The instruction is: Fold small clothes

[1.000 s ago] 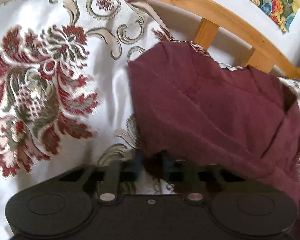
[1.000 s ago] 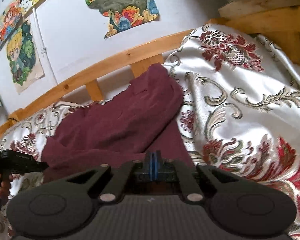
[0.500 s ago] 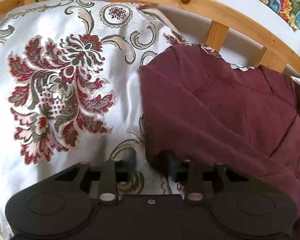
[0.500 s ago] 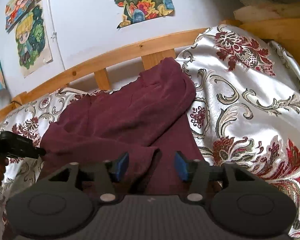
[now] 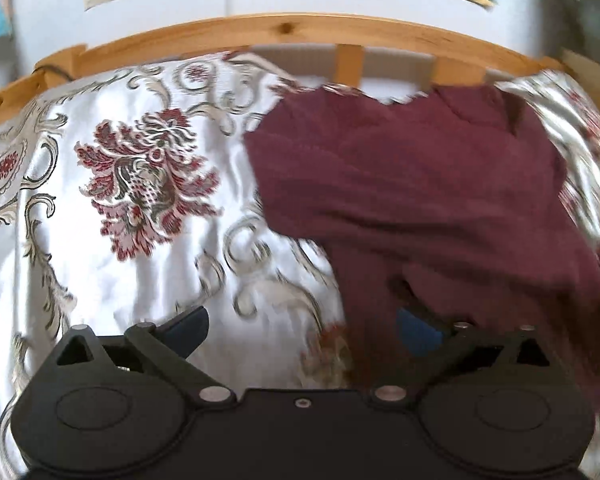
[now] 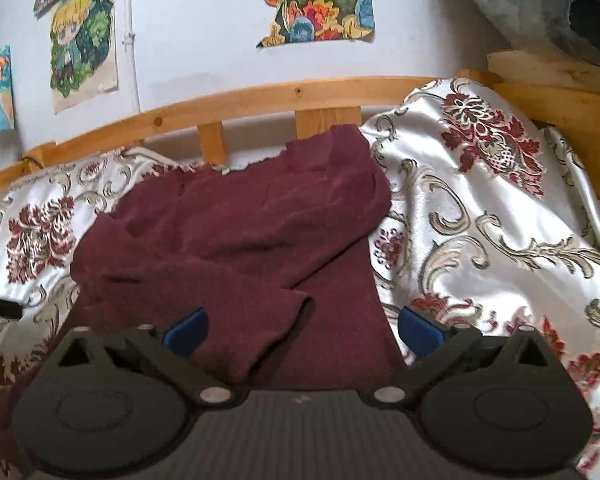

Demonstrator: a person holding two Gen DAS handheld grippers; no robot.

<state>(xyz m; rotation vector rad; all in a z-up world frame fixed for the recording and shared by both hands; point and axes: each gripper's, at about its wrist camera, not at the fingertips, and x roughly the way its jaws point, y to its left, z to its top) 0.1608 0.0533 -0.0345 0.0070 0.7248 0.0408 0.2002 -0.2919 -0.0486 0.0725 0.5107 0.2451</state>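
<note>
A maroon garment (image 5: 412,184) lies partly folded on the patterned white satin bedspread (image 5: 100,240); it also shows in the right wrist view (image 6: 236,232) with a folded edge near the front. My left gripper (image 5: 300,330) is open and empty at the garment's near left corner, its right finger under loose cloth. My right gripper (image 6: 300,330) is open and empty, its fingers apart over the garment's near edge. The left gripper's tip (image 6: 0,306) shows at the far left of the right wrist view.
A wooden bed rail (image 6: 260,100) runs along the back, with a white wall and cartoon posters (image 6: 80,40) behind. A wooden board (image 6: 560,92) and a grey bundle (image 6: 540,0) stand at the right. Bedspread (image 6: 500,240) lies bare on both sides of the garment.
Both grippers opened and let go of the garment, which dropped onto the bedspread. Both have drawn back and tilted up, showing more of the wall.
</note>
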